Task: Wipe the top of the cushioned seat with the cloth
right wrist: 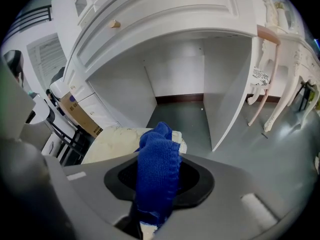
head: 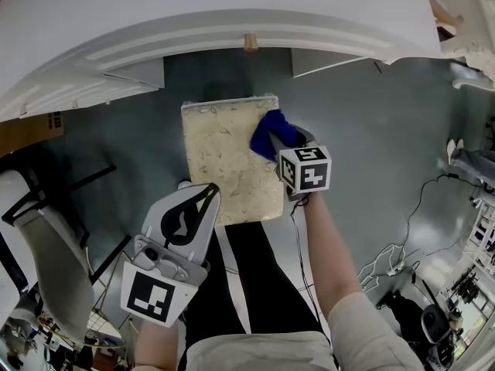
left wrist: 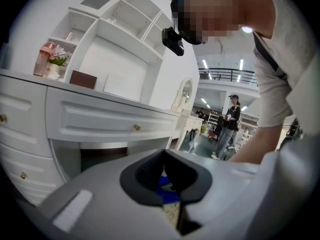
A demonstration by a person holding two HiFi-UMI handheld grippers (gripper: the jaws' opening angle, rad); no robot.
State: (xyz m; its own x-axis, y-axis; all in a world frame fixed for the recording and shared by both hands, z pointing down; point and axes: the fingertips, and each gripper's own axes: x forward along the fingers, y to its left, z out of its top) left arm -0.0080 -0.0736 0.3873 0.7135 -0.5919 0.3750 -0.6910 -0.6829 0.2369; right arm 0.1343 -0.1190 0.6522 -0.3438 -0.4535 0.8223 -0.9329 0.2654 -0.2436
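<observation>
The cushioned seat (head: 224,161) is a cream rectangular pad on the grey floor in front of a white dressing table. My right gripper (head: 272,141) is shut on a bunched blue cloth (head: 271,134), which rests on the seat's far right edge. In the right gripper view the cloth (right wrist: 159,169) stands up between the jaws, with the seat (right wrist: 112,141) just beyond. My left gripper (head: 207,193) hovers by the seat's near left corner, jaws together and holding nothing. Through its narrow slit the left gripper view shows a sliver of the cloth (left wrist: 165,189).
The dressing table (head: 232,29) with drawers and an open kneehole spans the far side. A black-framed chair (head: 46,246) and a cardboard box (head: 31,130) stand at the left. Cables (head: 402,246) trail on the floor at the right. A bystander (left wrist: 231,124) stands far off.
</observation>
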